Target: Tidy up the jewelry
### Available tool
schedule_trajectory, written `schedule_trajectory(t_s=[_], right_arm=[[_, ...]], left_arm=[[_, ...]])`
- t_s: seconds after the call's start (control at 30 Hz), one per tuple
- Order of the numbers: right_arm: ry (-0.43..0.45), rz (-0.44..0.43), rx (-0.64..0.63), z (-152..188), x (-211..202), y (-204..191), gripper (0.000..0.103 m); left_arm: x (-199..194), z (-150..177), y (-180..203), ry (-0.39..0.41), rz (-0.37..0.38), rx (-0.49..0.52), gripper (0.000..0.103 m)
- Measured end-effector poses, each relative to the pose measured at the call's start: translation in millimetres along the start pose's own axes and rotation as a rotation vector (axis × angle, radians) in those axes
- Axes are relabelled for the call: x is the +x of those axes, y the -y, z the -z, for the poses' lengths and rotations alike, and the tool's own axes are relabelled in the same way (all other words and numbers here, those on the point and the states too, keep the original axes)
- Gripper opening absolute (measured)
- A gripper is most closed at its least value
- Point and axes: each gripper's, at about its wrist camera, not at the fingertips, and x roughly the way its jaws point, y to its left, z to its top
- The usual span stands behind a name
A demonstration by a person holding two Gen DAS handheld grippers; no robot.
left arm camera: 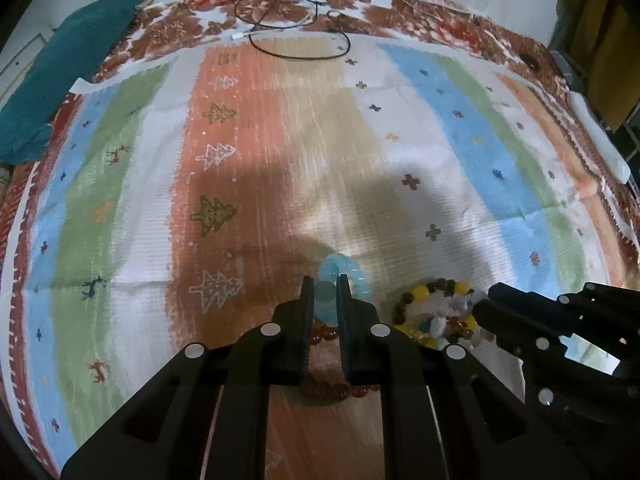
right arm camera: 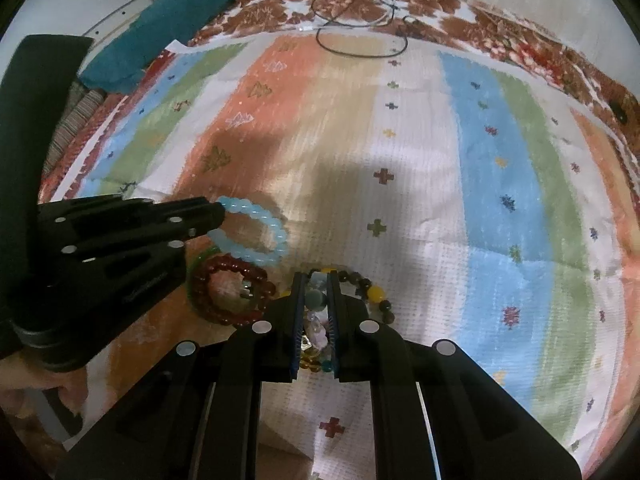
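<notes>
My left gripper (left arm camera: pixel 325 280) is shut on a pale blue bead bracelet (left arm camera: pixel 326 294). In the right wrist view the bracelet's loop (right arm camera: pixel 270 232) hangs out from the left gripper (right arm camera: pixel 219 213), above the cloth. My right gripper (right arm camera: pixel 315 278) is shut on a mixed-colour bead bracelet (right arm camera: pixel 316 300) with yellow and dark beads. From the left wrist view that bracelet (left arm camera: pixel 432 304) sits just left of the right gripper (left arm camera: pixel 482 306). A dark red bead bracelet (right arm camera: pixel 232 296) and a thin green bangle (right arm camera: pixel 200 264) lie on the cloth between the two grippers.
Everything lies on a striped patterned cloth (left arm camera: pixel 280 140) over a red-brown mat. A teal cloth (left arm camera: pixel 68 68) lies at the far left edge, a black cable (left arm camera: pixel 296 28) loops at the far side, and a white bar (left arm camera: pixel 600 140) lies at the right edge. A hand (right arm camera: pixel 24 392) shows at lower left.
</notes>
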Motion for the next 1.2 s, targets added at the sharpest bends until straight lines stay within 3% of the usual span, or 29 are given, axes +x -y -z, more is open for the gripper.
schedule_trajectory(t_s=[0.37, 0.77, 1.0, 1.2], right_arm=[[0.028, 0.044, -0.003, 5.7, -12.9, -0.6, 0.012], [0.088, 0.110, -0.025, 16.9, -41.0, -11.4, 0.012], [0.118, 0.114, -0.015, 24.1, -54.5, -16.4, 0.012], [0.154, 0.094, -0.039, 32.0, -74.3, -24.7, 0.012]], left_arm=[[-36.0, 12.1, -4.2, 0.048, -0.021, -0.002, 0.011], [-86.6, 30.8, 6.9, 0.126, 0.011, 0.012, 0.011], [-102.8, 44.0, 10.5, 0.141, 0.053, -0.008, 0.011], [-115.7, 55.2, 17.9, 0.170, 0.025, 0.017, 0.011]])
